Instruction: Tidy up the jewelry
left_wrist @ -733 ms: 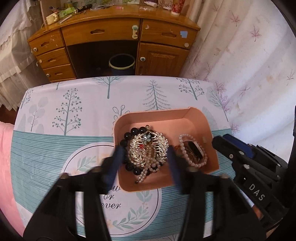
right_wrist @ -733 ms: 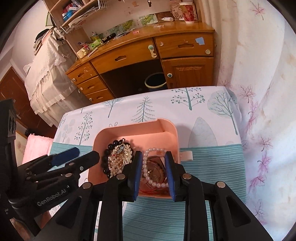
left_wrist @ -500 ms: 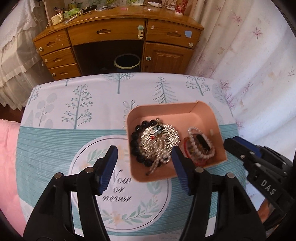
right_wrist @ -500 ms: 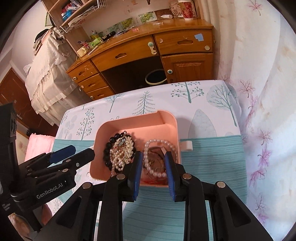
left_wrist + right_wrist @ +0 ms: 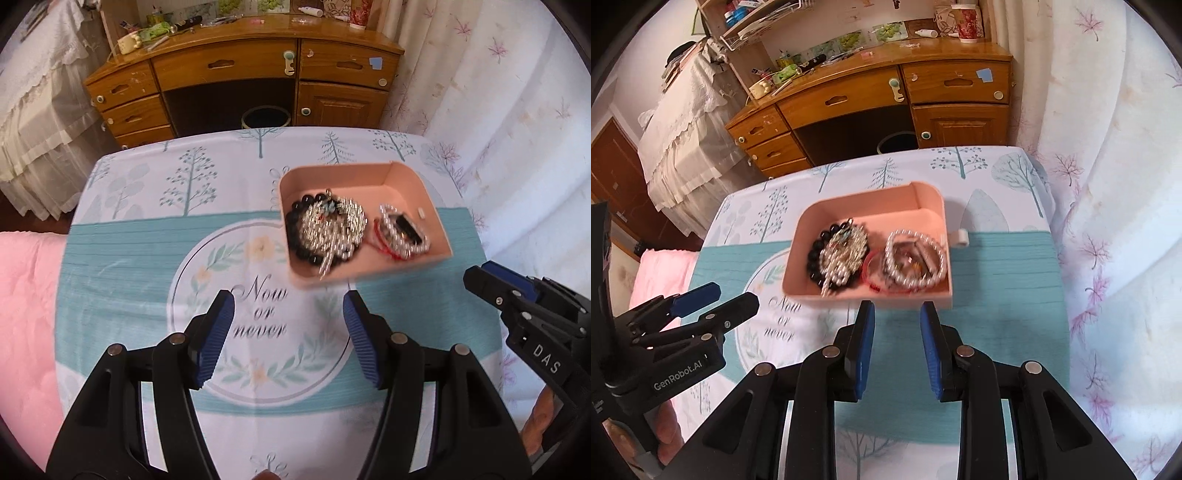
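Both grippers have backed off the shallow pink plastic tray; bead bracelets and pearl strands lie inside, just ahead of the fingertips. Left gripper now gapes empty, right gripper narrowly open, empty. Jewelry looks sorted.

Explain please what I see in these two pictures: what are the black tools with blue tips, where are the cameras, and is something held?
No robot here: a person holds a two-finger tool in each hand. Each tool carries a wide-angle camera looking forward along its fingers, so one picture comes from each.

In the left view, the left gripper fills the bottom and the right gripper shows at the side. The right view shows the right one from its own camera.

Both are open and hold nothing, just short of the pink tray. The tray stands on a tablecloth printed with trees. Inside it lie a black bead bracelet, a silvery ornament, a pearl bracelet and a red string.
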Tool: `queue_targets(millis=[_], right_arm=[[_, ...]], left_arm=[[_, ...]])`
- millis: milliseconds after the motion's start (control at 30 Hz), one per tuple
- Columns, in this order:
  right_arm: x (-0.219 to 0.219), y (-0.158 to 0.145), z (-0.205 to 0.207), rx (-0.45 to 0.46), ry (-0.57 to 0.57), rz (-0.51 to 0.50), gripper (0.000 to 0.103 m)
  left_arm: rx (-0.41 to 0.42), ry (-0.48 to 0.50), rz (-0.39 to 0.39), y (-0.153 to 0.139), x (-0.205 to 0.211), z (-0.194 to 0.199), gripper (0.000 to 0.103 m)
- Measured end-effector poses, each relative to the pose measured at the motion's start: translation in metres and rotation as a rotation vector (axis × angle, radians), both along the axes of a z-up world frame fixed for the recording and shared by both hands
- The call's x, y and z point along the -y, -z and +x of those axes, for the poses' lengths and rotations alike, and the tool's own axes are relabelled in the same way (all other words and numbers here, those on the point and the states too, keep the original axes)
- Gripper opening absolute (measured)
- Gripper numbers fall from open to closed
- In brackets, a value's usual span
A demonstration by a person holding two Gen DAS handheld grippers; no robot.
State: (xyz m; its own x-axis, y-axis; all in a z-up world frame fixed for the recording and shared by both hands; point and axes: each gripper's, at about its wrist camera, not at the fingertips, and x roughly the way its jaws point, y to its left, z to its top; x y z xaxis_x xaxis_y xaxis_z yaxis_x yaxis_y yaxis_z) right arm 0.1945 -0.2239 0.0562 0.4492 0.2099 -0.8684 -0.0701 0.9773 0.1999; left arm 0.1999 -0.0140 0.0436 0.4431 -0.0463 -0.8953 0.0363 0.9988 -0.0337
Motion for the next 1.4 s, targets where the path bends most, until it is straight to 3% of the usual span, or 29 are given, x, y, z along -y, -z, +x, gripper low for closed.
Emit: queue_targets(millis=[167,300,533,767,1100,1267,1400], right_arm=[[-0.009,-0.005,-0.04,0.005,-0.021,-0.01,0.027],[-0.014,-0.004,-0.076,0.027,-0.01,-0.025,0.046],[-0.029,0.016,-0.139,0.042,-0.003,-0.078,0.047],[-0.035,0.032,-0.195,0.096,0.05,-0.082,0.047],[-0.036,0.045,-0.239,0.137,0.095,-0.077,0.048],[-0.041,0.042,-0.252,0.185,0.103,-0.084,0.06],[-0.044,0.042,-0.249,0.19,0.096,-0.084,0.06]], left_arm=[[0.048,0.014,0.022,-0.005,-0.002,-0.041,0.059],[0.089,0.004,0.031,-0.005,-0.007,-0.076,0.059],[0.106,-0.058,0.013,0.013,-0.013,-0.124,0.063],[0.173,-0.106,0.078,0.028,-0.007,-0.173,0.063],[0.239,-0.155,0.064,0.028,-0.013,-0.21,0.063],[0.245,-0.166,0.061,0.032,-0.014,-0.217,0.063],[0.243,-0.158,0.063,0.035,-0.015,-0.219,0.063]])
